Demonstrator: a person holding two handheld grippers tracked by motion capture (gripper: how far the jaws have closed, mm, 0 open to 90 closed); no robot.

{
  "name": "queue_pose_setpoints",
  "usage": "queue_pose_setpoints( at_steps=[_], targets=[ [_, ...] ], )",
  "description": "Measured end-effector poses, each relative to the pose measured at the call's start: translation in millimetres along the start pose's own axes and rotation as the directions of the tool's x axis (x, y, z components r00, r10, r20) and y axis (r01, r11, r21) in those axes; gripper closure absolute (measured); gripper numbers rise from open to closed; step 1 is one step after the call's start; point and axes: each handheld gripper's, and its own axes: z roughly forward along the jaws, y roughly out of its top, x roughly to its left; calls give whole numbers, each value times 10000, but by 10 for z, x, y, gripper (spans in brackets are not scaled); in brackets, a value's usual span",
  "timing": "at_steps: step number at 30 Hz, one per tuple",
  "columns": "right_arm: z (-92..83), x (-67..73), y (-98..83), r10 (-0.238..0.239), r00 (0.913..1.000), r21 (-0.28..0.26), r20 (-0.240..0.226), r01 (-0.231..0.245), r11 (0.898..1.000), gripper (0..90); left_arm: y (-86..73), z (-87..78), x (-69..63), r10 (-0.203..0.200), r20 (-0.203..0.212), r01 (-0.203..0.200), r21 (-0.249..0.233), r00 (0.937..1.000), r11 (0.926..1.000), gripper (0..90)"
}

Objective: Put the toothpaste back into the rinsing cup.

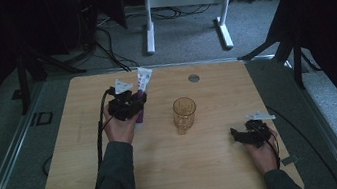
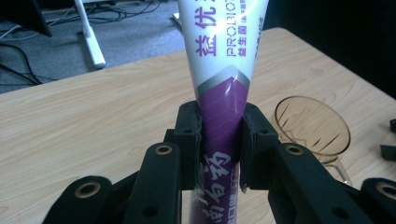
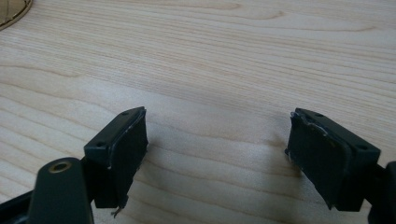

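Observation:
A white and purple toothpaste tube [image 2: 223,70] stands between the jaws of my left gripper [image 2: 221,140], and both pads press on its purple lower part. From above, the left gripper [image 1: 133,103] holds the tube [image 1: 143,81] over the back left of the wooden table [image 1: 94,186]. An amber glass mug [image 1: 184,114] stands upright at the table's middle, to the right of the tube; its rim [image 2: 312,128] also appears past the left jaws. My right gripper [image 1: 240,136] rests low at the front right, and its jaws [image 3: 217,154] stand wide apart over bare wood.
A small round grey disc [image 1: 194,78] sits in the table top behind the mug. White desk legs [image 1: 148,24] and loose cables [image 1: 109,48] lie on the grey carpet beyond the table's far edge. Dark curtains close in both sides.

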Motion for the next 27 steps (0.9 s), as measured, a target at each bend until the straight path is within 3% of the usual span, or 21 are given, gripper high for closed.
queue_pose_setpoints(
  at_steps=[11, 27],
  targets=[
    [0, 0, 0, -1, 10000, -1, 2, 1, 10000, 198, 23, 34, -20, -344, 256, 352, -303, 9991, 9989, 718],
    [1, -1, 0, -11, 10000, -7, 3, 11, 10000, 197, 54, 50, -94, -447, 284, 467, -761, 9986, 9960, 716]
  ],
)
